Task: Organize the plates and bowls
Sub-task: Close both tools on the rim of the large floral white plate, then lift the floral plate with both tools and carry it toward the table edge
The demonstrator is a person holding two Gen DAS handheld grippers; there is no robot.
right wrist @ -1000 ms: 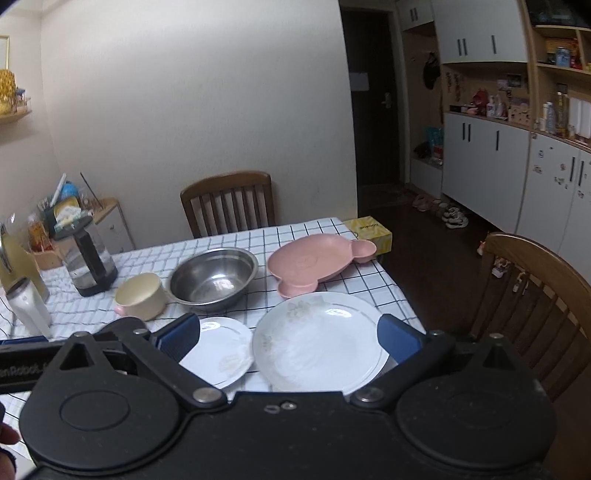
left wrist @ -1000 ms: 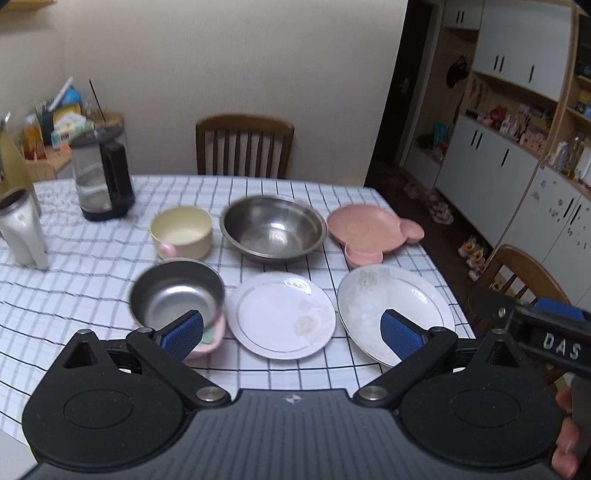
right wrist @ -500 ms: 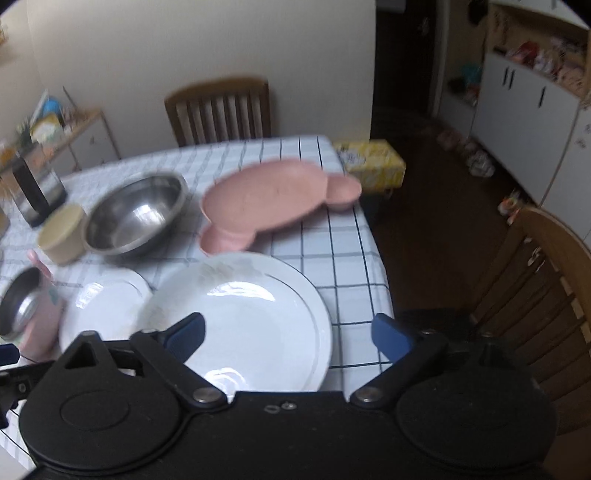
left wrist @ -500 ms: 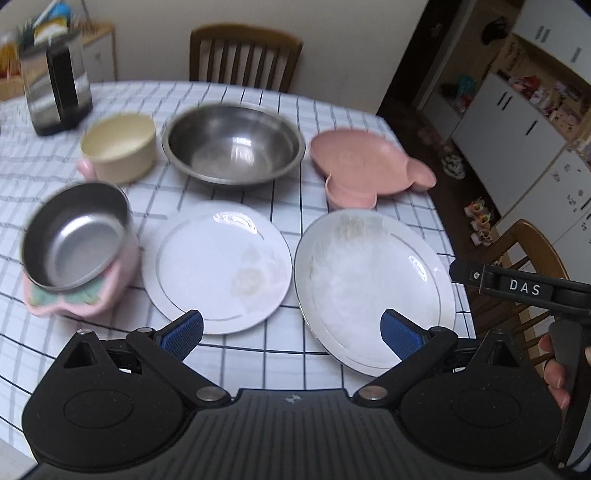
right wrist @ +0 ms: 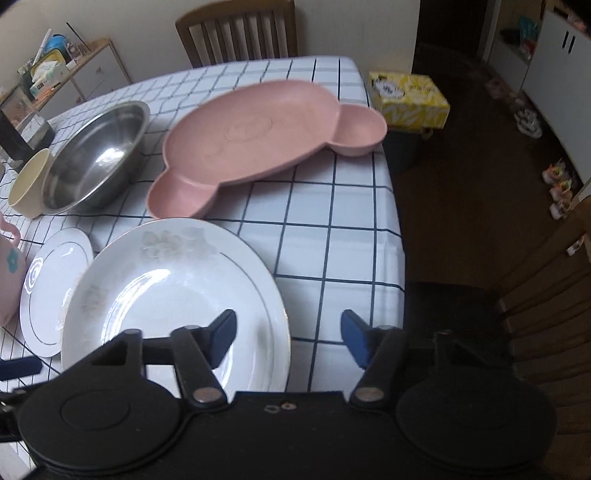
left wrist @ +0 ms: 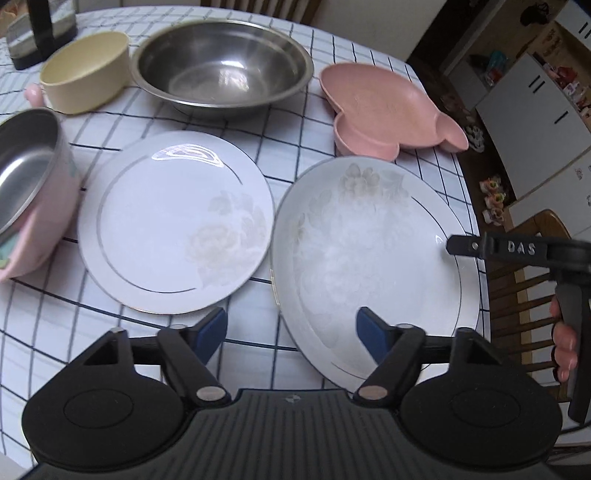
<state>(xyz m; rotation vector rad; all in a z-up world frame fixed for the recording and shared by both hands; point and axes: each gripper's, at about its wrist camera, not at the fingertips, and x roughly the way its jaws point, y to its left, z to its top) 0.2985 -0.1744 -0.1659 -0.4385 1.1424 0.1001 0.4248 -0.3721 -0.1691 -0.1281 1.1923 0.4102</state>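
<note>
A large white plate point(left wrist: 373, 254) point(right wrist: 173, 295) lies at the table's near right, with a smaller white plate point(left wrist: 173, 221) point(right wrist: 51, 288) to its left. Behind them stand a pink mouse-shaped plate point(left wrist: 384, 107) point(right wrist: 266, 136), a steel bowl point(left wrist: 221, 66) point(right wrist: 96, 155) and a cream bowl point(left wrist: 85, 70) point(right wrist: 27, 182). A pink-sided steel bowl point(left wrist: 26, 184) is at the left. My left gripper point(left wrist: 291, 332) is open, low over the gap between the white plates. My right gripper point(right wrist: 288, 338) is open over the large plate's right rim; it also shows in the left wrist view point(left wrist: 517, 247).
The checked tablecloth point(right wrist: 332, 229) ends at the right edge, with a wooden chair point(right wrist: 546, 295) beside it. A yellow tissue box point(right wrist: 408, 98) sits past the far right corner. A kettle point(left wrist: 37, 26) stands at the back left. Another chair point(right wrist: 236, 33) is behind the table.
Both grippers have dropped and tilted down toward the table, closing in on the white plates. Both stay open and the dishes have not moved.
</note>
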